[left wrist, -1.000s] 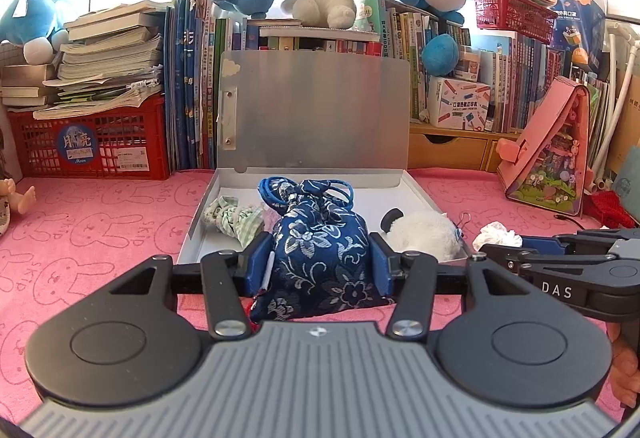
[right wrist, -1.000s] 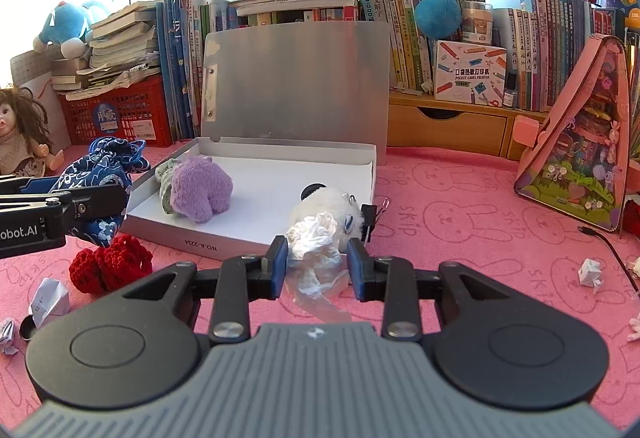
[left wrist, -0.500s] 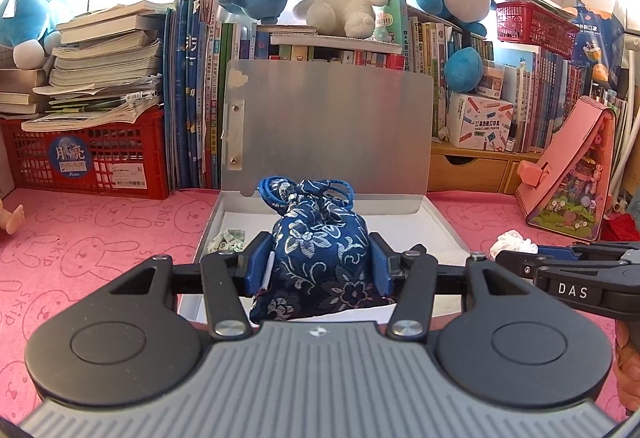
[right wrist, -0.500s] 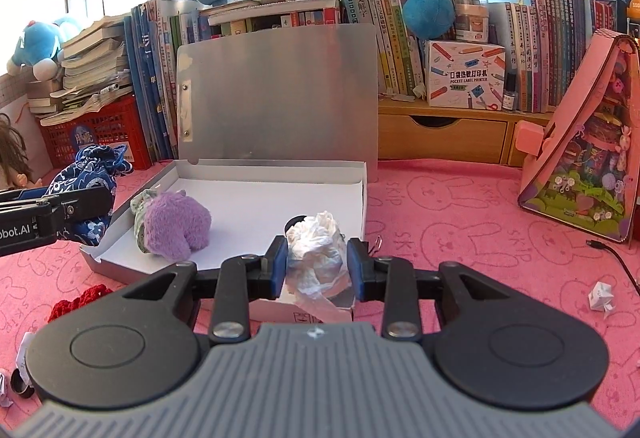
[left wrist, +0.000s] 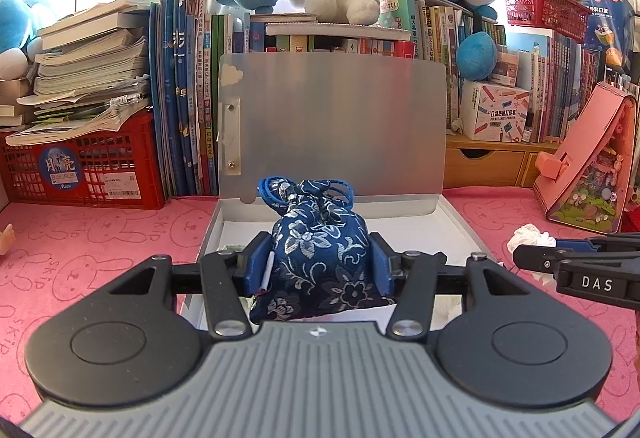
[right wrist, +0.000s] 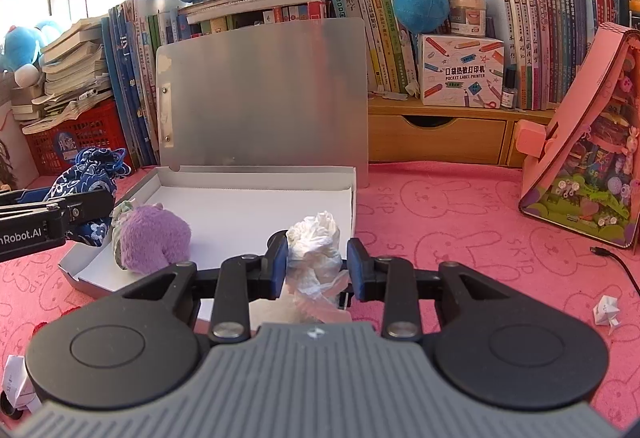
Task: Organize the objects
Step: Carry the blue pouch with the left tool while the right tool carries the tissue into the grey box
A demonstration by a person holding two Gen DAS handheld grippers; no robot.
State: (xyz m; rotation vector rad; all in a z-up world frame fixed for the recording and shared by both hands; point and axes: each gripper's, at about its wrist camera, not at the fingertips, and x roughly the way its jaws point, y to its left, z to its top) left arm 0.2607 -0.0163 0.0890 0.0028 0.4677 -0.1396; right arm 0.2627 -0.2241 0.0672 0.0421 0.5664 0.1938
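My left gripper (left wrist: 318, 264) is shut on a blue floral drawstring pouch (left wrist: 320, 250) and holds it over the near edge of the open white box (left wrist: 460, 226). My right gripper (right wrist: 318, 266) is shut on a crumpled white tissue (right wrist: 316, 254) and holds it over the box's near right corner (right wrist: 352, 189). A purple plush toy (right wrist: 154, 238) lies in the box's left part, against a small green-patterned cloth (right wrist: 120, 209). The left gripper with the pouch (right wrist: 86, 177) shows at the left of the right wrist view. The right gripper's tissue (left wrist: 528, 238) shows at the right of the left wrist view.
The box's grey lid (left wrist: 332, 125) stands upright against a row of books (left wrist: 184, 97). A red crate (left wrist: 80, 165) is back left, a pink toy house (right wrist: 584, 165) right. Crumpled paper (right wrist: 606, 312) and a black cable (right wrist: 616, 262) lie on the pink mat.
Both grippers have moved forward over the box with their loads. The white furry item at the box's near right is now hidden behind the right gripper.
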